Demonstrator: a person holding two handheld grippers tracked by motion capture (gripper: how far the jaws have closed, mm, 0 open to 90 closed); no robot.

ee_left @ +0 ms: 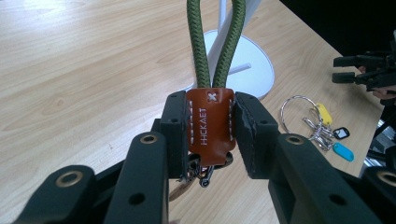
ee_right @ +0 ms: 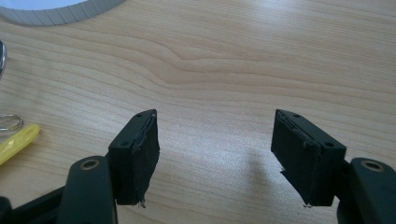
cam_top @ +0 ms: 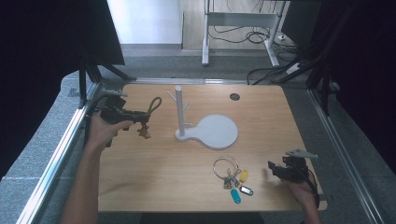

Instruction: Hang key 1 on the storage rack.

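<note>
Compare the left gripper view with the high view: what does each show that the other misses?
Left gripper view alone: white lettering and stitching on the brown leather tab, pinched between the left gripper's jaws, and the weave of the green cord loop. High view alone: the person's forearms, the whole table, the dark round spot near its far edge, the floor and desk legs beyond. Both: the white peg stand, the key bunch and the right gripper.

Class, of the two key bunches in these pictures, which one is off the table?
The green rope-loop keychain with the brown leather tag, clamped in the left tool; the metal-ring bunch with coloured tags lies on the table.
</note>
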